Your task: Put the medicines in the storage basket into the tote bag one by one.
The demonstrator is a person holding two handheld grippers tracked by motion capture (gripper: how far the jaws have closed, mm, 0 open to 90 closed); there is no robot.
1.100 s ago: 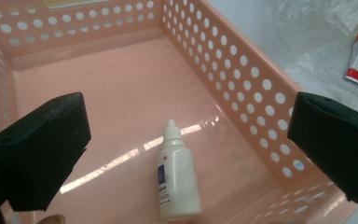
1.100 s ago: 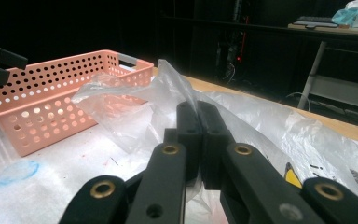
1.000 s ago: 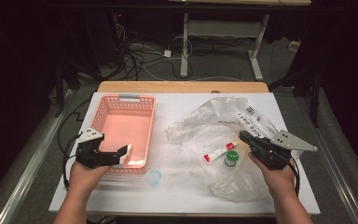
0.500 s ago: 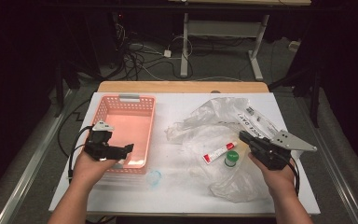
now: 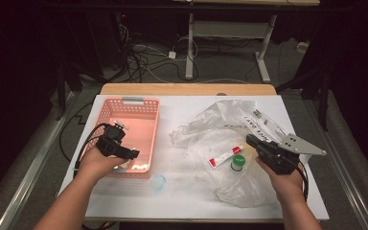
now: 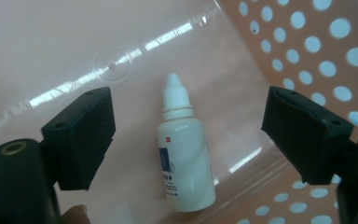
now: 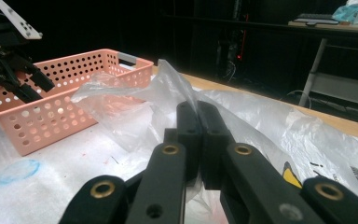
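A: Left gripper (image 6: 186,135) hangs over the dropper bottle (image 6: 185,149), jaws apart and just been closing in, 1 on each side, pads not touching it. Bottle lies flat on the floor of the pink basket (image 5: 146,110), cap pointing away.

B: Handling?

A: Looks light, smooth hard plastic, likely slippery. I'd grip across the body, not the tapered cap.

B: Right?

A: Right gripper (image 7: 198,116) is clamped on the clear plastic bag (image 7: 121,102): thin, limp film. Red-capped tube (image 5: 225,156) and green-capped bottle (image 5: 238,163) lie at the bag.
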